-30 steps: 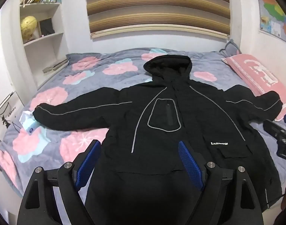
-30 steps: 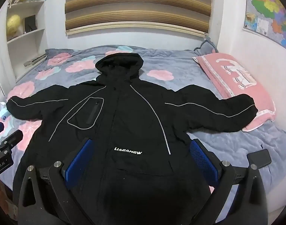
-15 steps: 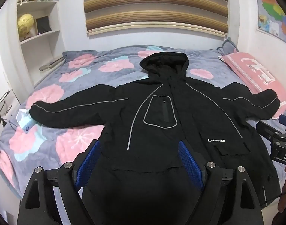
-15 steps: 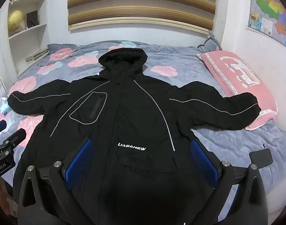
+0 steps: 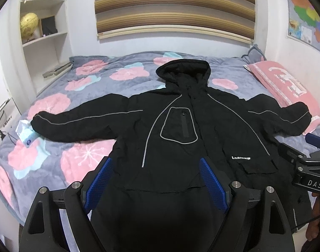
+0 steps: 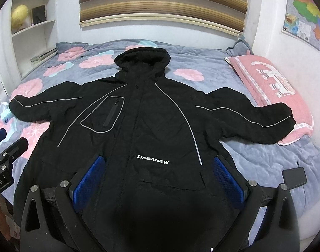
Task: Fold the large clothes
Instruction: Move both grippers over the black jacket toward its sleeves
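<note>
Black jacket: a large black hooded jacket with thin grey piping [image 5: 181, 130] lies face up and unfolded on the bed, hood toward the wall, both sleeves spread straight out.
Chest: a grey-outlined zip pocket [image 6: 106, 115] on one side, white lettering [image 6: 153, 159] lower on the other.
Bed: a grey quilt with pink and pale-blue flowers [image 5: 55, 105] covers it under the jacket.
Sleeve ends: one cuff rests on a pink printed pillow [image 6: 271, 84] by the wall; the other cuff lies just beside a small light-blue and white packet [image 5: 26, 134].
Left gripper: the black left gripper with blue ribbed pads [image 5: 154, 185] hovers over the jacket's lower front, jaws wide apart, nothing between them.
Right gripper: the black right gripper with blue ribbed pads [image 6: 158, 185] hangs above the hem area near the lettering, jaws likewise spread wide and empty.
Room: a white shelf with a yellow globe [image 5: 29, 24]; a striped brown blind [image 5: 172, 6]; a coloured wall map [image 6: 306, 19].
</note>
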Demonstrator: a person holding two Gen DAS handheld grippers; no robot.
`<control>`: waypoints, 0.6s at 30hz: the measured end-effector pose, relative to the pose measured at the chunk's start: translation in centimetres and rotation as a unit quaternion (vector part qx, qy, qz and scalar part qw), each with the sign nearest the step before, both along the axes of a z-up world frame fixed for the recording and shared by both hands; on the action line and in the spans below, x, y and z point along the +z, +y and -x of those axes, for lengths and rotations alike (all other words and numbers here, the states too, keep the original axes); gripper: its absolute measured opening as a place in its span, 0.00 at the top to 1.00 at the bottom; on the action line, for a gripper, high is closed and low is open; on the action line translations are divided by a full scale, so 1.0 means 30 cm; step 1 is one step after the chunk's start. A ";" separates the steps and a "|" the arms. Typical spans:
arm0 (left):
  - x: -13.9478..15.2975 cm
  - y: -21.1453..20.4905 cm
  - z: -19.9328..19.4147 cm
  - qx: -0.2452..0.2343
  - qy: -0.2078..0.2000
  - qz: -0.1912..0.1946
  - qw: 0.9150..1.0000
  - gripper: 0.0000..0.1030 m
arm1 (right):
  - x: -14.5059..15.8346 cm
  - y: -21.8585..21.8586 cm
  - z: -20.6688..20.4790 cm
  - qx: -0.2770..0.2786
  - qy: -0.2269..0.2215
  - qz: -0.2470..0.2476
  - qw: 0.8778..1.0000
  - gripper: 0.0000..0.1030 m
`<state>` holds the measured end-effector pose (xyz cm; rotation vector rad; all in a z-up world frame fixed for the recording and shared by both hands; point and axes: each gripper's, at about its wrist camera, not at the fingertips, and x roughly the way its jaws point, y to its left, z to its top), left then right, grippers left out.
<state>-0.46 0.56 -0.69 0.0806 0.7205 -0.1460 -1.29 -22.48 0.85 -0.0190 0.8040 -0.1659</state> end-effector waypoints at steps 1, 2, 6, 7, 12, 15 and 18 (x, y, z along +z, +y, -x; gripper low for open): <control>-0.002 0.007 -0.004 0.000 0.002 0.001 1.000 0.17 | -0.001 0.003 -0.001 -0.002 0.000 -0.001 1.000 0.00; -0.003 0.012 -0.007 0.000 0.003 0.001 1.000 0.17 | -0.002 0.005 -0.003 -0.004 0.000 -0.003 1.000 0.00; -0.008 0.041 -0.016 0.005 0.004 0.001 1.000 0.17 | -0.010 0.017 -0.011 -0.006 0.004 -0.013 1.000 0.00; -0.010 0.053 -0.019 0.007 0.004 0.004 1.000 0.17 | -0.012 0.022 -0.015 -0.005 0.005 -0.013 1.000 0.00; -0.038 0.122 -0.039 0.028 0.012 0.031 0.999 0.17 | -0.025 0.053 -0.037 0.001 0.010 -0.007 1.000 0.00; -0.065 0.170 -0.063 0.044 0.024 0.050 0.998 0.17 | -0.036 0.075 -0.048 0.008 0.010 -0.004 1.000 0.00; -0.096 0.214 -0.085 0.057 0.033 0.061 0.996 0.17 | -0.042 0.096 -0.070 0.019 0.008 -0.004 1.000 0.00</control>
